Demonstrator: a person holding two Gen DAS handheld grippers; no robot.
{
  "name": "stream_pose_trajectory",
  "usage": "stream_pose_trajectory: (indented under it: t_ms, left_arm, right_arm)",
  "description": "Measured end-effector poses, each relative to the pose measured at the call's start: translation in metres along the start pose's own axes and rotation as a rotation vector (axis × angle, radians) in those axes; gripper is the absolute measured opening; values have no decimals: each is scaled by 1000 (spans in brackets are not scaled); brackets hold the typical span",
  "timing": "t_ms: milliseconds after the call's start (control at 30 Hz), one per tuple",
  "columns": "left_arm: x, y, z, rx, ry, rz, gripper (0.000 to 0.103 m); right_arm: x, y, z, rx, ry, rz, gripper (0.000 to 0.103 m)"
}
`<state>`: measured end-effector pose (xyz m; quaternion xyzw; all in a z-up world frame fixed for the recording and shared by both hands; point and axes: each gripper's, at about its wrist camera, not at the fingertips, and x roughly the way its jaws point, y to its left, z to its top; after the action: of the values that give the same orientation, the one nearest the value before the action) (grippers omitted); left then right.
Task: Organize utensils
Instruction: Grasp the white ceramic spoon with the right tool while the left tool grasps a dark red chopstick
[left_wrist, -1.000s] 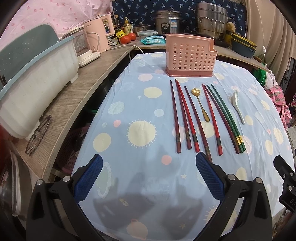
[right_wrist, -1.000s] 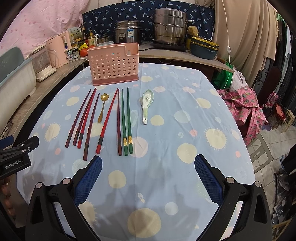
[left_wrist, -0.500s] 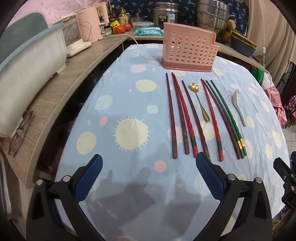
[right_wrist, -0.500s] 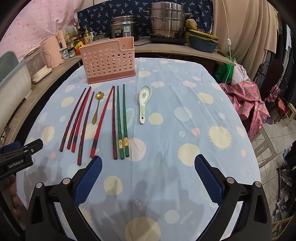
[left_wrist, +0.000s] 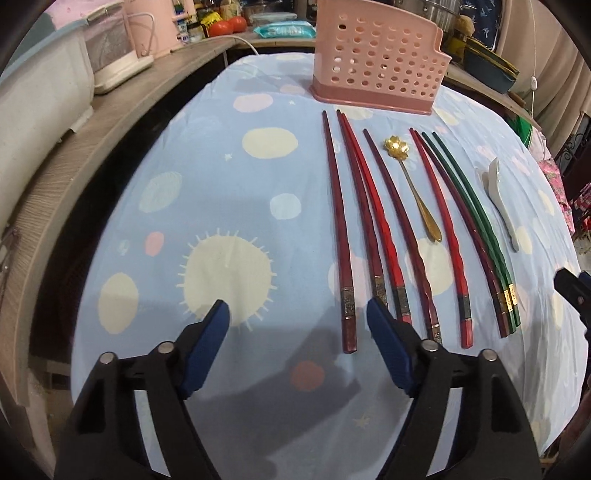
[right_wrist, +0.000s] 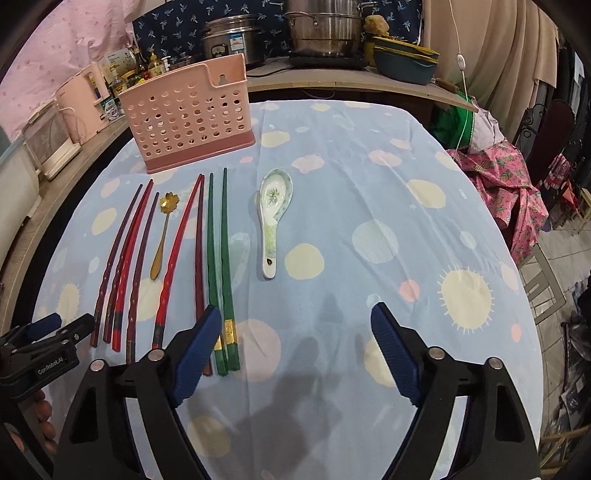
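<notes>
Left wrist view shows the left tool hanging open and empty low over the table, its right pad beside the butt ends of the leftmost dark red chopsticks. Past them lie the brighter red chopsticks, a gold spoon, the green chopsticks and a white ceramic spoon, all flat on the cloth in a row. The pink holder stands upright at the far end, and through its holes nothing can be seen inside, so by my reading the sorting has not begun and every utensil is left to move. Compared with the frames from a moment ago, this tool has dropped and pushed forward toward the chopstick ends, and its pads stand closer together than before. Right wrist view shows the right tool also open and holding nothing, its left pad just over the ends of the green chopsticks, with the ceramic spoon ahead and the holder beyond. Since the earlier frames it too has come nearer the table and the row. The left tool's tip peeks in at the left edge.
</notes>
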<state>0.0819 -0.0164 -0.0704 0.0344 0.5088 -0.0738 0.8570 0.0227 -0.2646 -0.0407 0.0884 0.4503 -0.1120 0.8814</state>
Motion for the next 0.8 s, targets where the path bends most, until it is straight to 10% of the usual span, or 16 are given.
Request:
stream_pose_trajectory:
  t_ms: [800]
  left_arm:
    - [7,4,4,2,35,-88,13]
  right_arm:
    - [70,6,28,-2,63,44,15]
